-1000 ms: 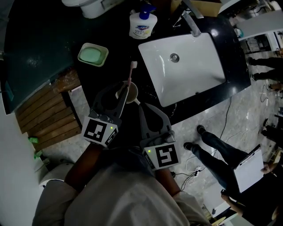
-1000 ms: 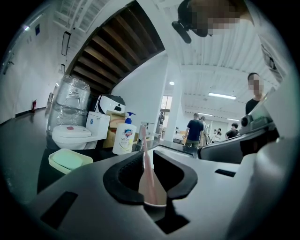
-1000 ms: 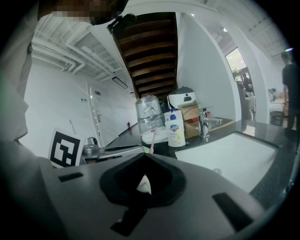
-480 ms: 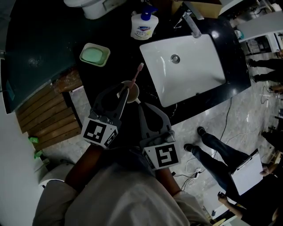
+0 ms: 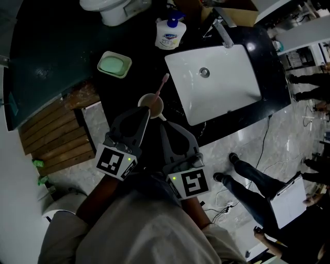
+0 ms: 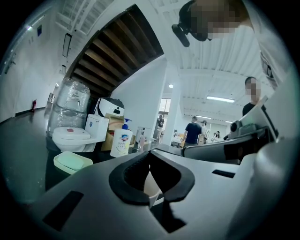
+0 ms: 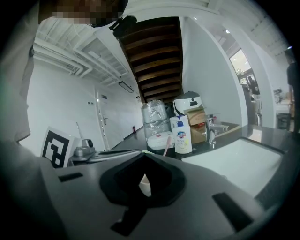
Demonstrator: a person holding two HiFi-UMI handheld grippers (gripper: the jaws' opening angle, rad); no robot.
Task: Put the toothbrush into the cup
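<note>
The toothbrush (image 5: 161, 85) stands in the cup (image 5: 150, 106). Its handle is down inside, and its pink stem leans out over the rim toward 1 o'clock, bristle end uppermost. The cup sits on the black surface (image 5: 135, 72) close to the near edge, just beside the white sink (image 5: 221, 87), which lies at its 2 o'clock.

The left gripper (image 5: 144, 110) points at the cup from 6 o'clock, with its tips at the cup's near rim. In the left gripper view its jaws stand slightly apart with nothing between them. The pale wall of the cup (image 6: 151, 180) shows through the gap.

The right gripper (image 5: 164, 126) lies just beside the left one, at the cup's 5 o'clock and a little further back. In the right gripper view its pads meet at the tips and grip nothing. A sliver of the cup (image 7: 144, 183) shows through the small opening behind them, and the toothbrush (image 7: 166, 146) rises above the jaws.

A green soap dish (image 5: 114, 64) rests at the cup's 11 o'clock, well apart from it. A white pump bottle (image 5: 170, 35) stands at 12 o'clock, near the far edge, and the faucet (image 5: 223, 32) is beyond the sink. A toilet (image 5: 109, 7) shows at the top of the head view. On the floor at 4 o'clock a person (image 5: 252, 172) stands holding a white board.
</note>
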